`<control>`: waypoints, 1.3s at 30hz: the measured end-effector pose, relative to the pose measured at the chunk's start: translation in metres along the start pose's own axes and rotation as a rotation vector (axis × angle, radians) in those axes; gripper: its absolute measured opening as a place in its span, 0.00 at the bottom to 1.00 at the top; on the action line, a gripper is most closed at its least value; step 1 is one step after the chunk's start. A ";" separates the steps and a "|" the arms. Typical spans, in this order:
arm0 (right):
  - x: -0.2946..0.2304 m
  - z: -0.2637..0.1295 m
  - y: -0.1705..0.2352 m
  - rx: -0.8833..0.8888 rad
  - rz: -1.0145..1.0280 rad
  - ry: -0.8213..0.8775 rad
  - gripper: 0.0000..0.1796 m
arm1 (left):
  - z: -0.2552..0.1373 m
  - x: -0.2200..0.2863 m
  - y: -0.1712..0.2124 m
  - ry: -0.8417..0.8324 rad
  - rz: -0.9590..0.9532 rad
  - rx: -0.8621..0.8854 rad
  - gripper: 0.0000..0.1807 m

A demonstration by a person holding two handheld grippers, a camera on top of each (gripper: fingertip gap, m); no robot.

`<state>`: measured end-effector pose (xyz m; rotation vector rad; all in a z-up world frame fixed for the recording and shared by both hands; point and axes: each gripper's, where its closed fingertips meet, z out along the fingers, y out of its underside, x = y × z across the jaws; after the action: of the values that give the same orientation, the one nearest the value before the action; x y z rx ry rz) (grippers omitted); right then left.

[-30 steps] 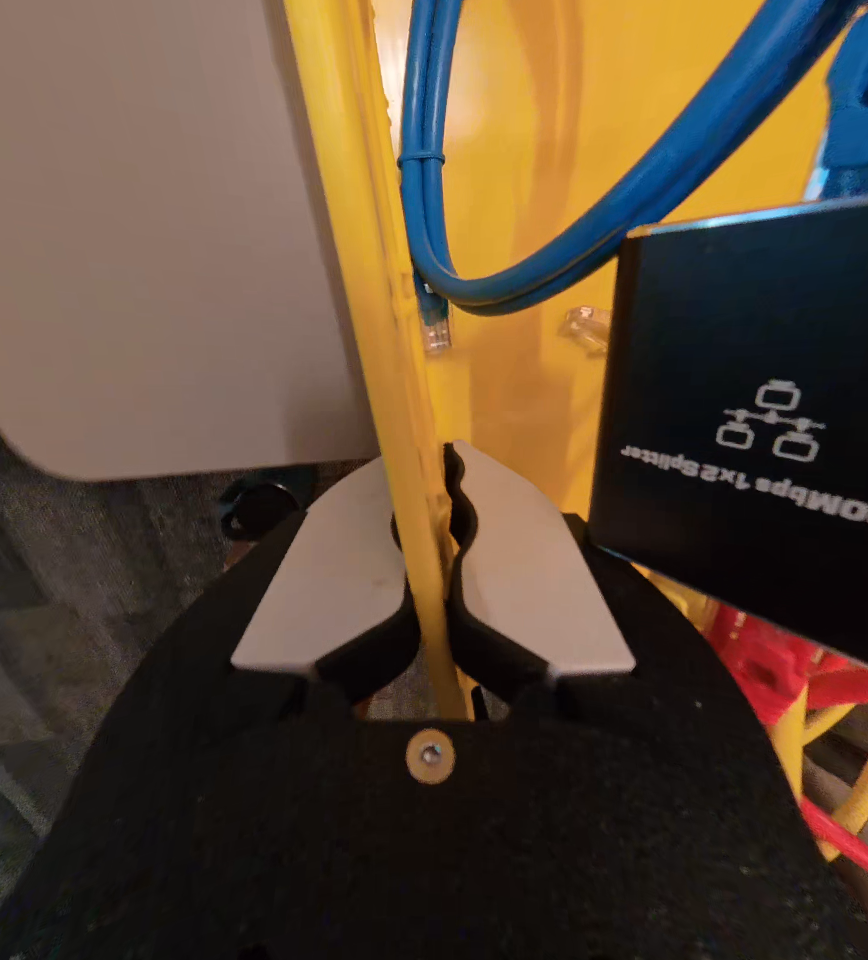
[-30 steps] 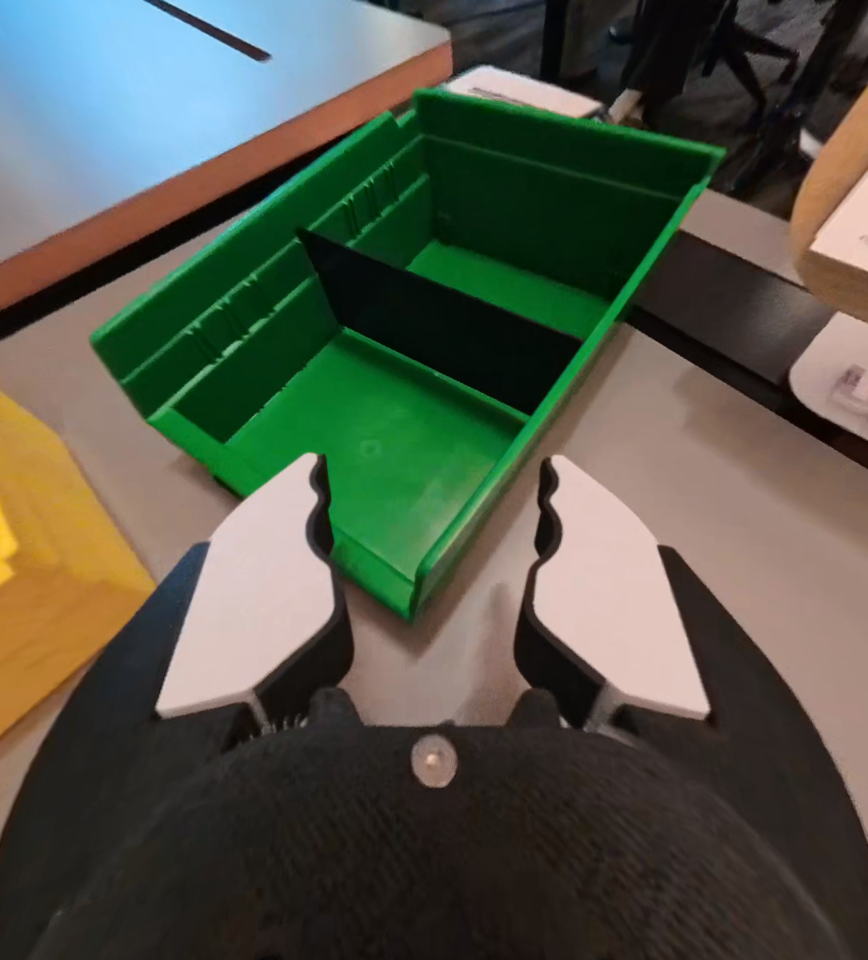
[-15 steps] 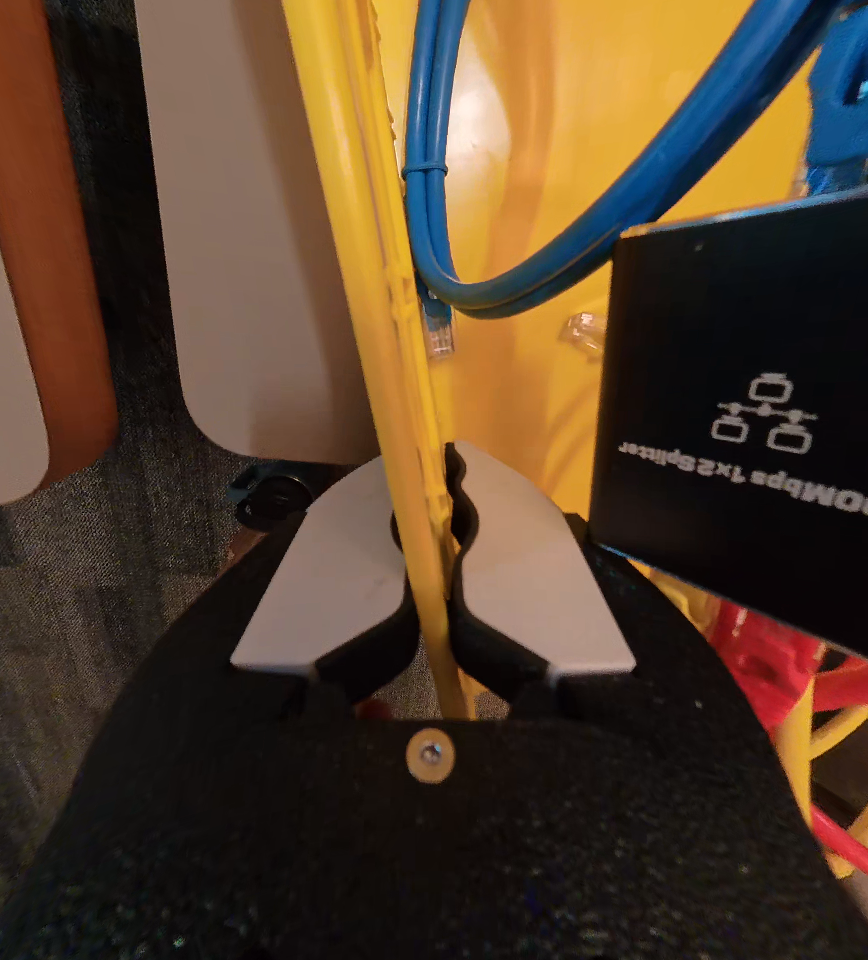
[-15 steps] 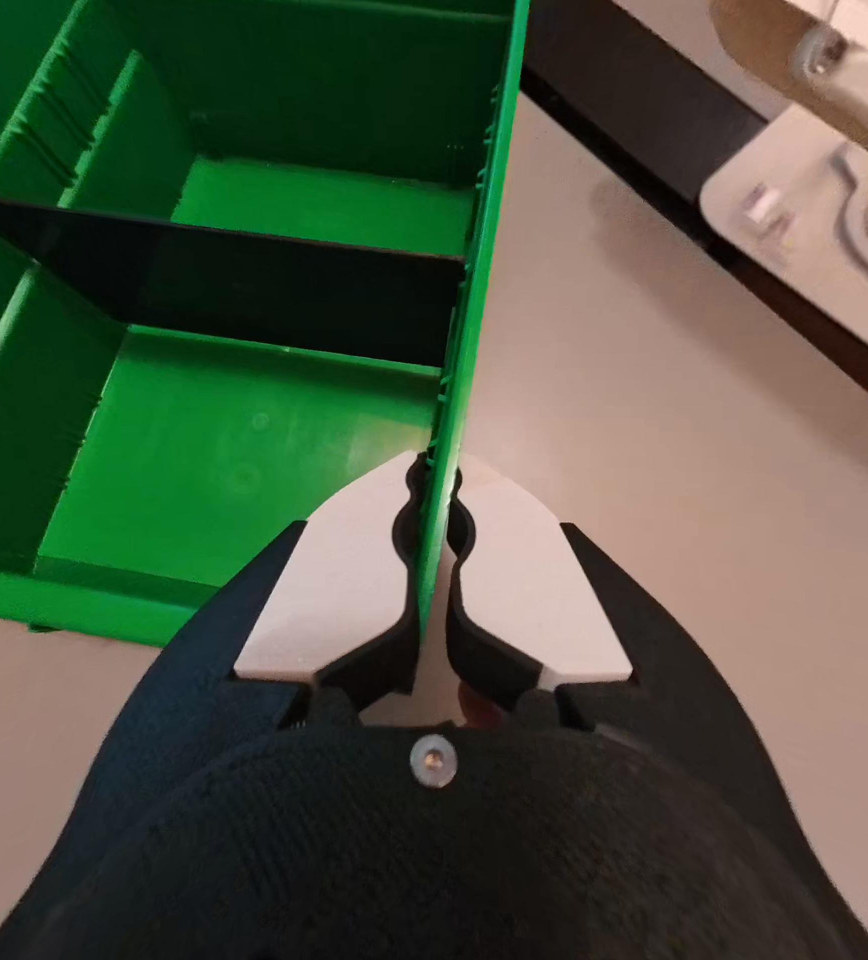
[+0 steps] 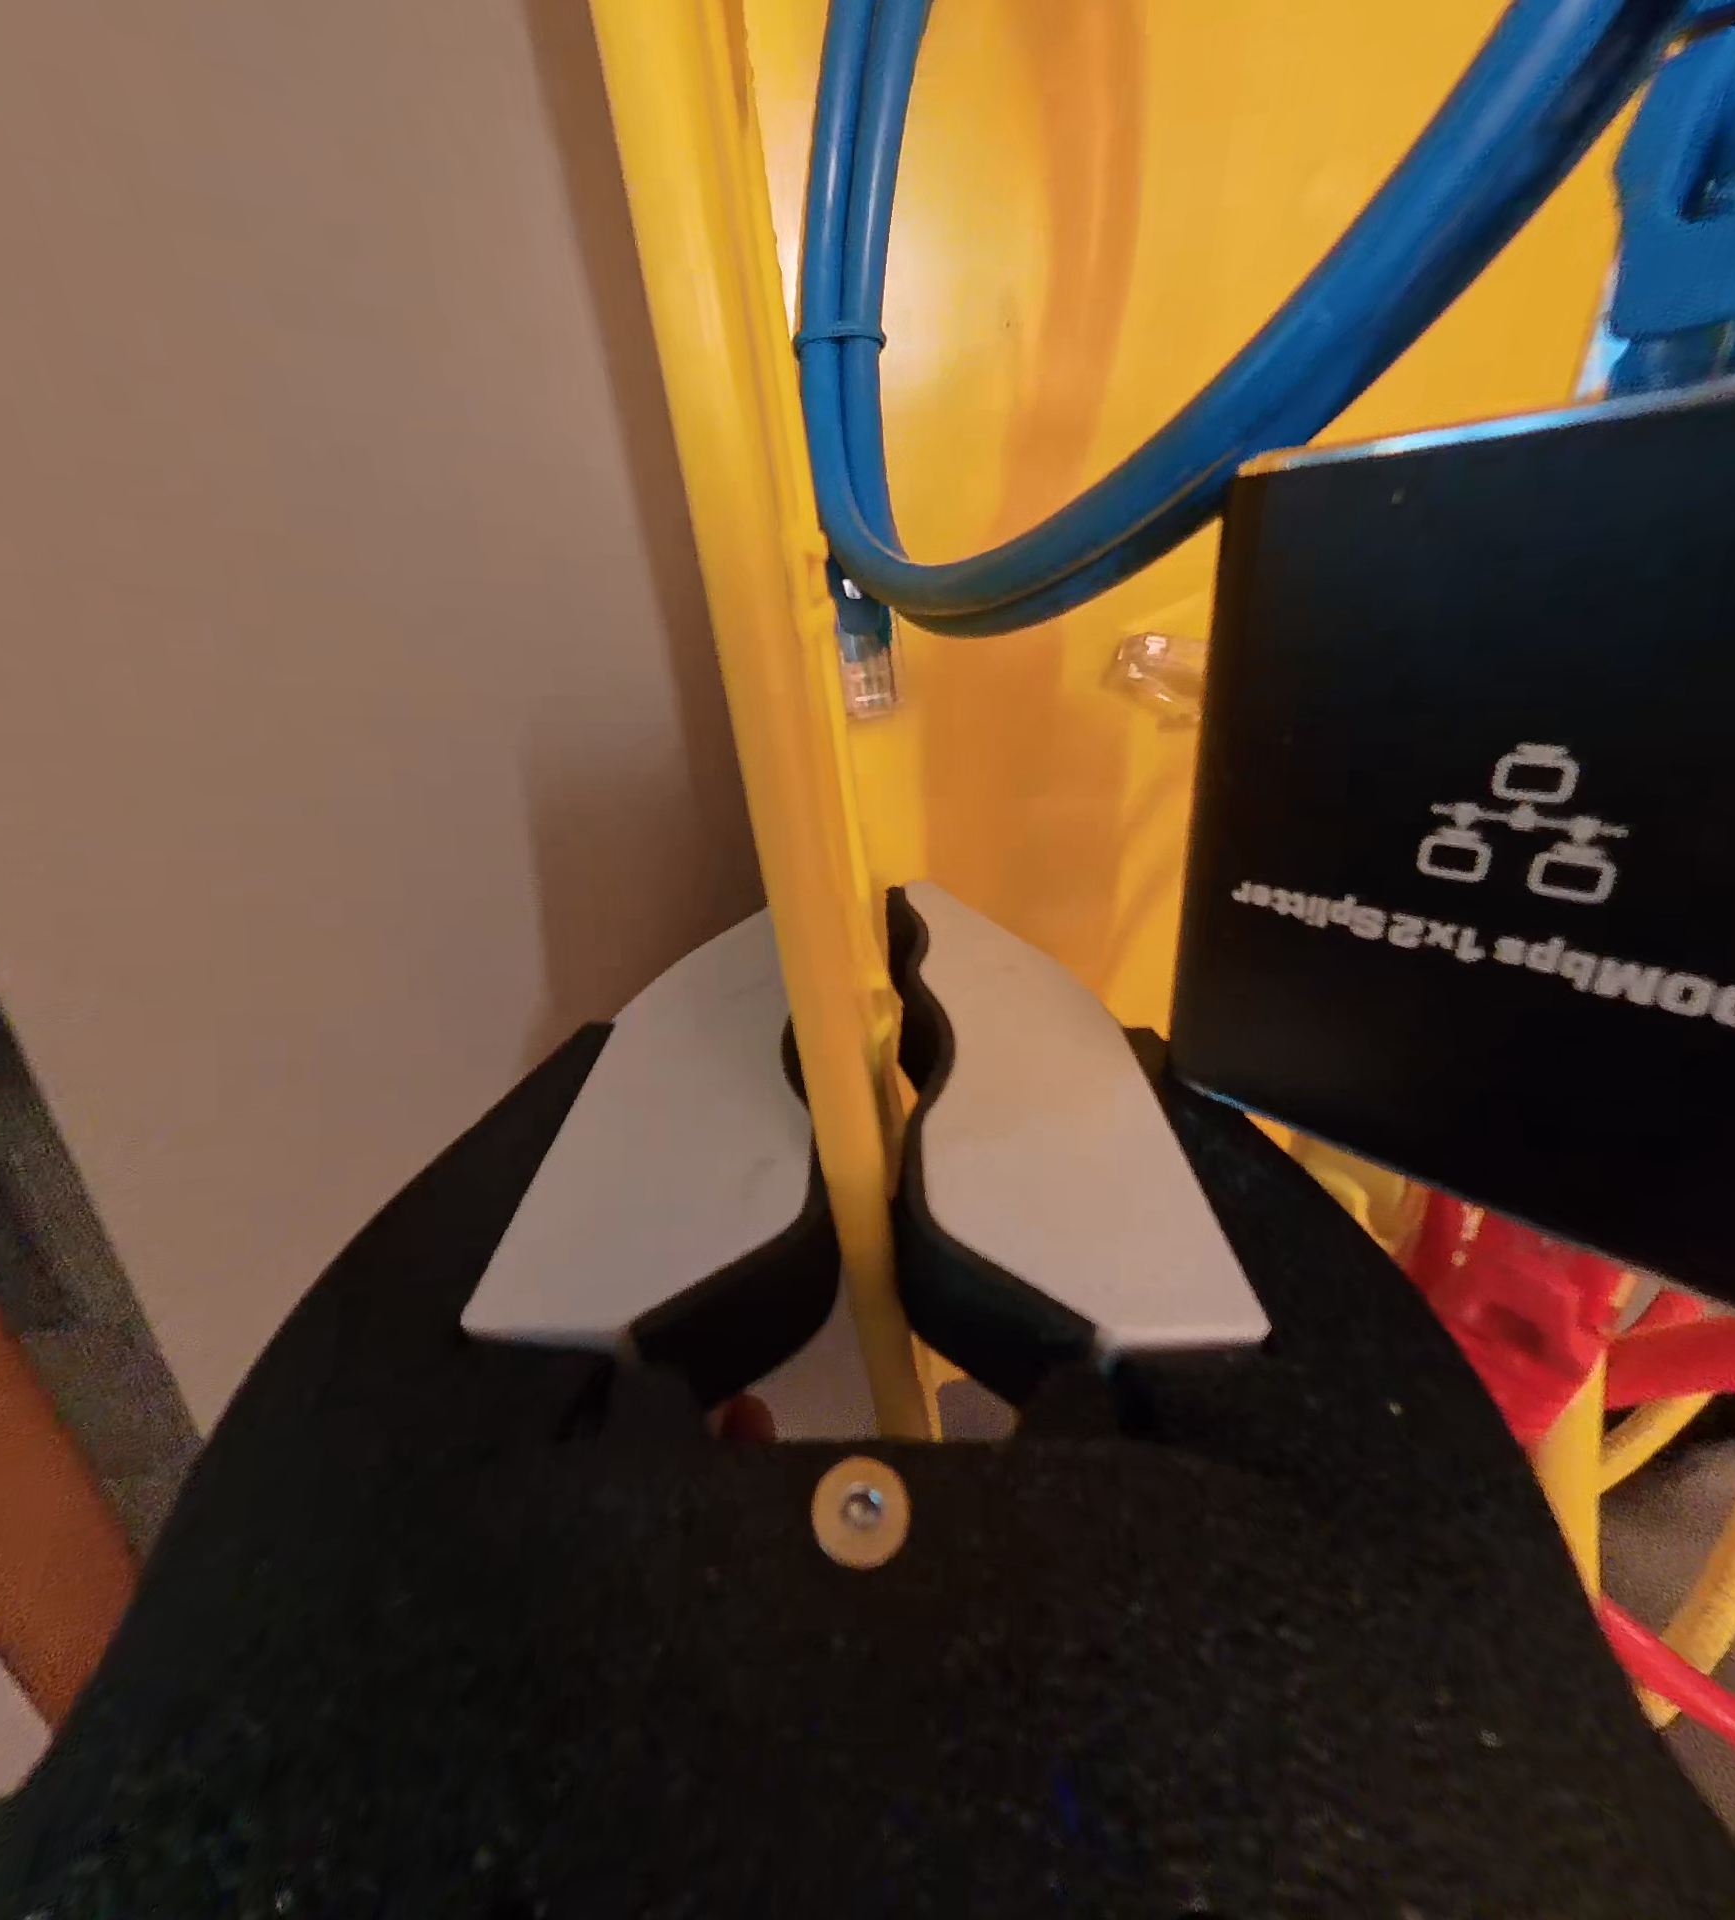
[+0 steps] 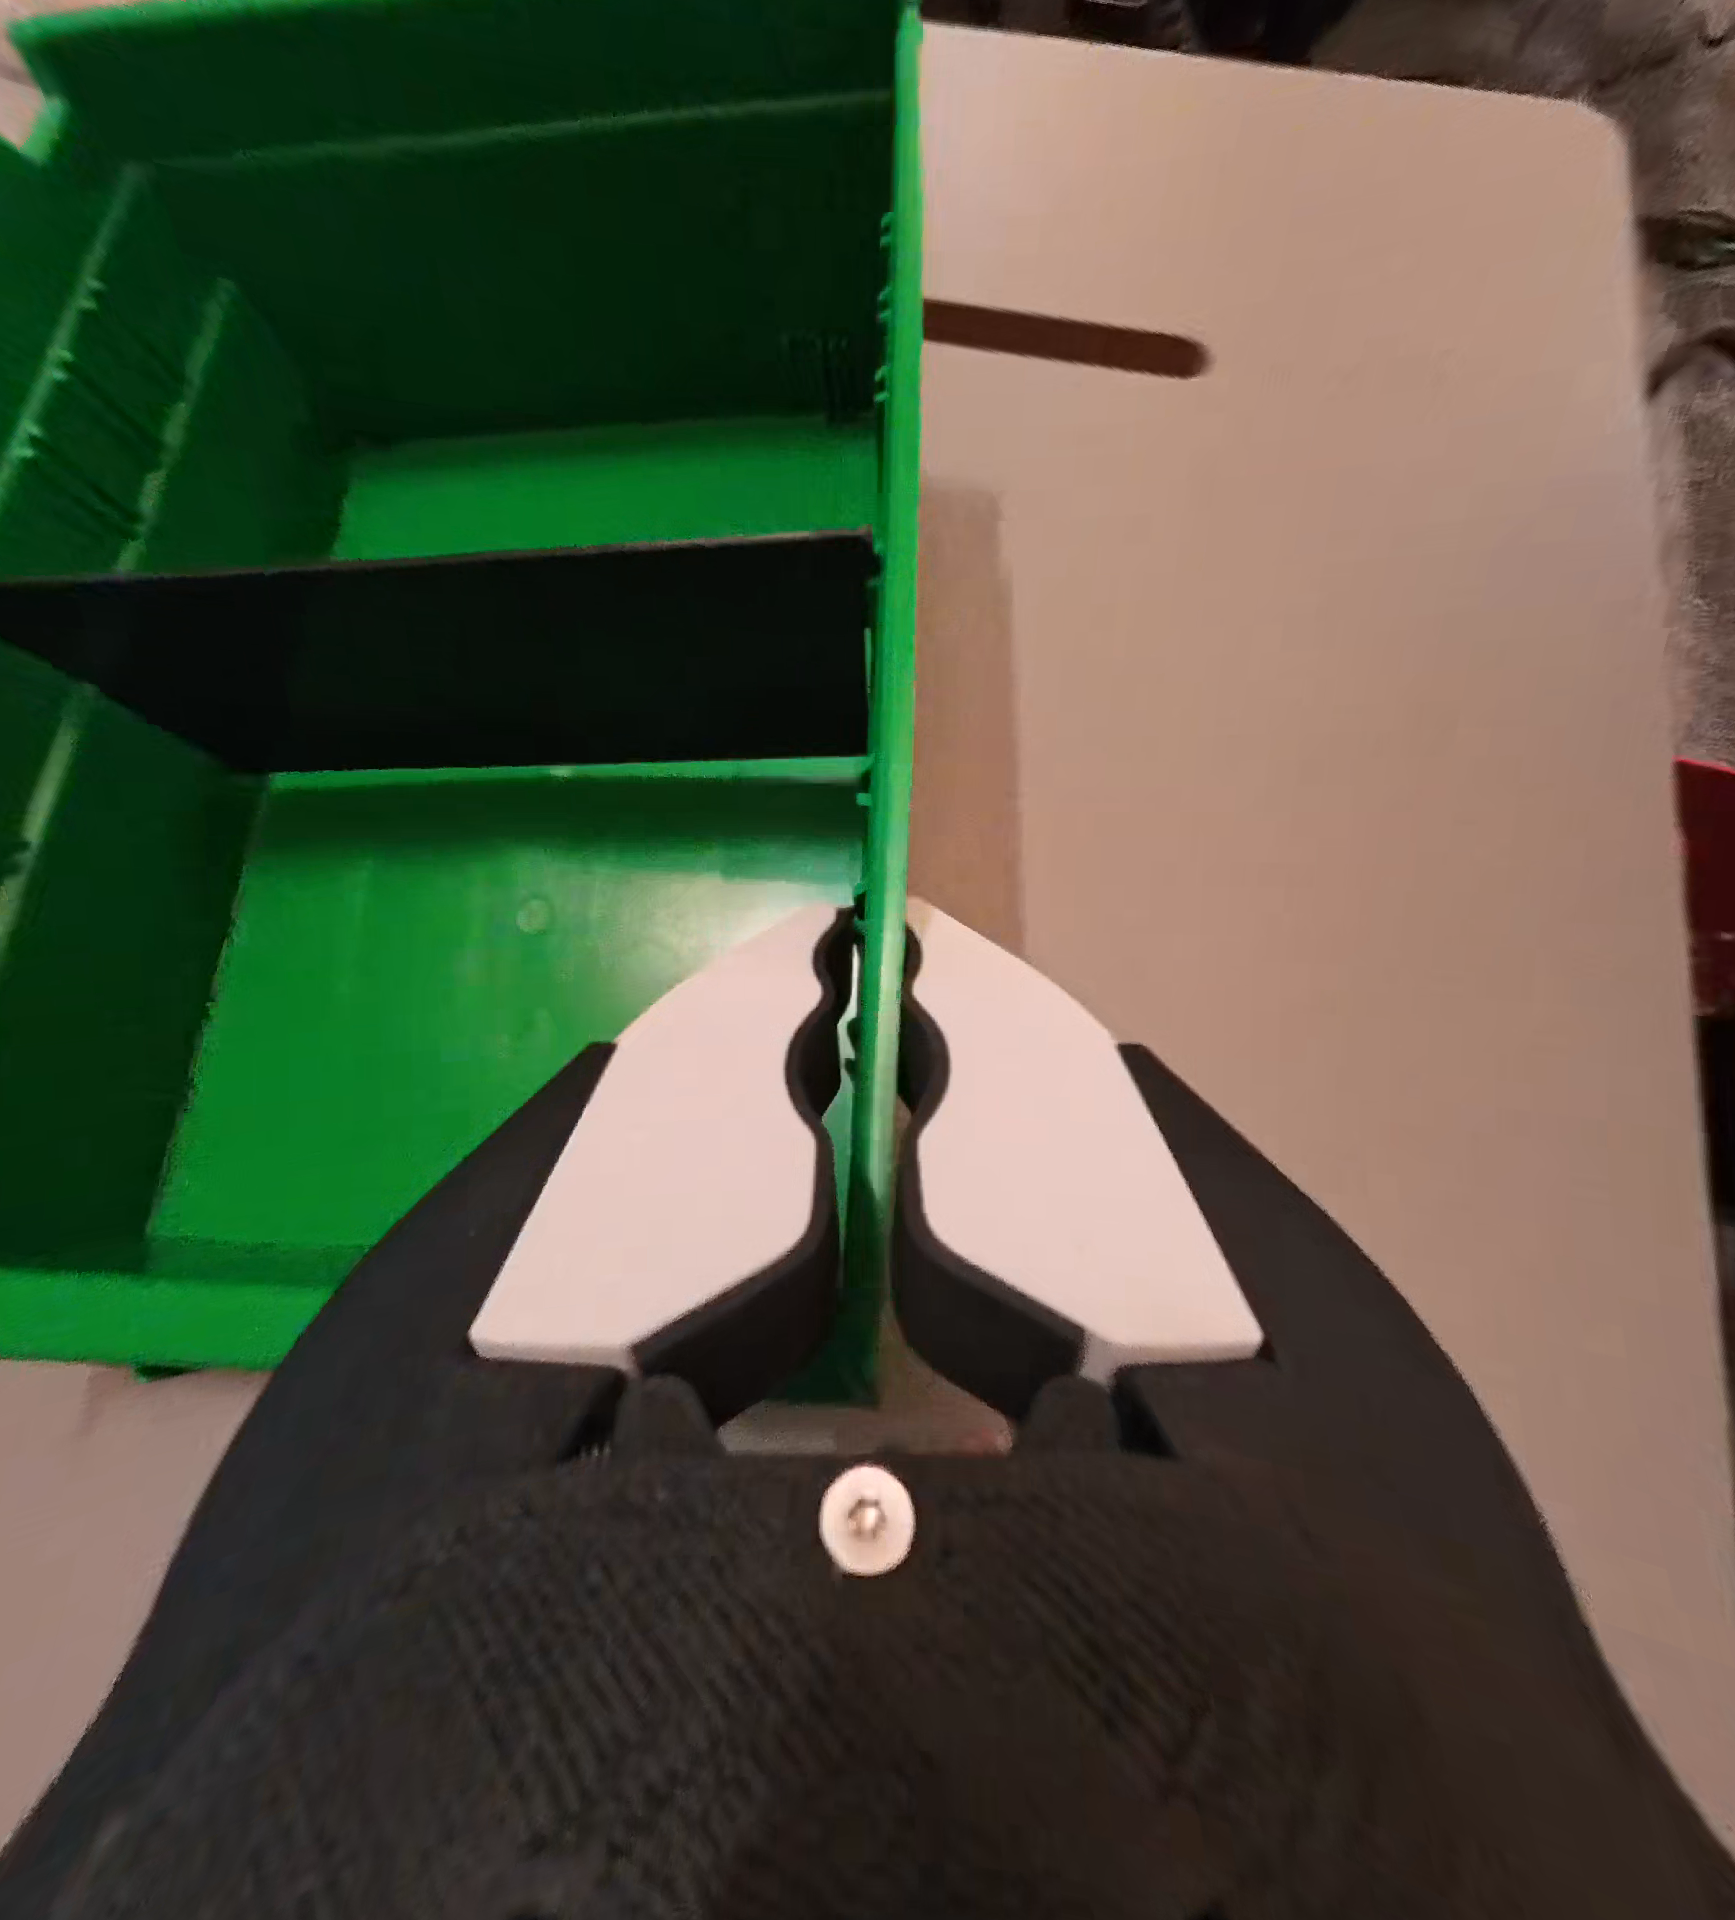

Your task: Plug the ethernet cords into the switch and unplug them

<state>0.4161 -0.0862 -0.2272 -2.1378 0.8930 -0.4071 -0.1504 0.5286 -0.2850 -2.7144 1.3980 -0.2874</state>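
Since a second ago: right gripper (image 6: 868, 925) off open air, jaws now clenched on green bin (image 6: 489, 997) side wall. Left gripper (image 5: 847, 914) unchanged, jaws clamped on yellow bin (image 5: 738, 436) wall, probably to carry both. Black switch (image 5: 1507, 935) at 3 o'clock inside; blue ethernet cord (image 5: 1071, 592) at 12, unplugged. Bare bench (image 6: 1310, 727) beyond.

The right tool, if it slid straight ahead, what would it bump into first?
The right tool is shut on the green bin's side wall, so it would just ride along that wall. The black divider sits left of that line, inside the bin. Past the wall, probably only bare table, though depth is hard to judge.
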 end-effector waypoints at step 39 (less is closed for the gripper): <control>-0.138 -0.070 -0.032 0.400 -0.215 -0.224 0.31 | -0.040 0.151 -0.166 -0.251 0.306 0.078 0.34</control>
<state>0.2967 -0.0110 -0.1567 -1.8646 0.4137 -0.4052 0.0599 0.5035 -0.2013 -2.3306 1.6521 0.0188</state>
